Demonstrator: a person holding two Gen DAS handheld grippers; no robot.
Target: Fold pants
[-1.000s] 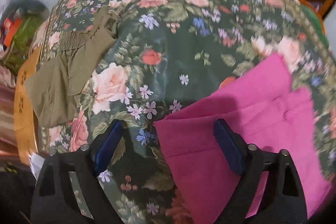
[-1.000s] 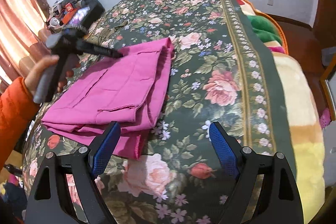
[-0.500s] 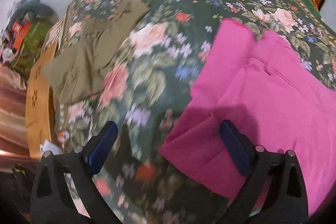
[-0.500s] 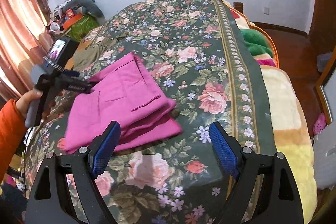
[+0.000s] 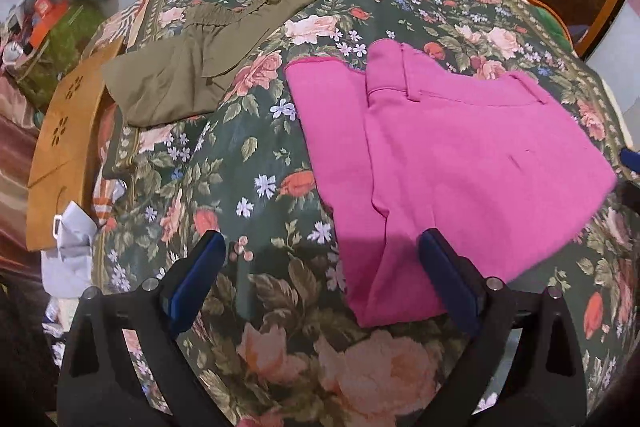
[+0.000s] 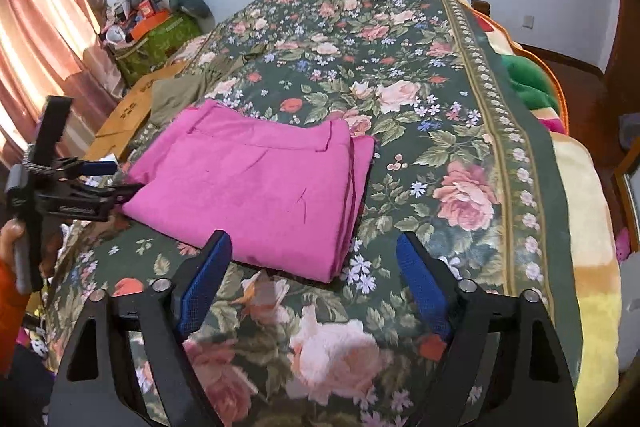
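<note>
Legible text: none. You will find print on the orange box (image 6: 149, 20) among the clutter by the curtain, too small and blurred to read. No readable labels, brands or numbers elsewhere.

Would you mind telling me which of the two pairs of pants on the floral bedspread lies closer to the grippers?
The bright pink folded pants, lying just ahead of both grippers. The olive-green pants with the elastic waistband lie farther off, near the bed's far-left edge.

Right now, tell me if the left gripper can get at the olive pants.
Probably yes. The left gripper stands open over bare floral bedspread, and nothing lies between it and the olive pants near the bed's far edge. The pink pants sit off to the side.
</note>
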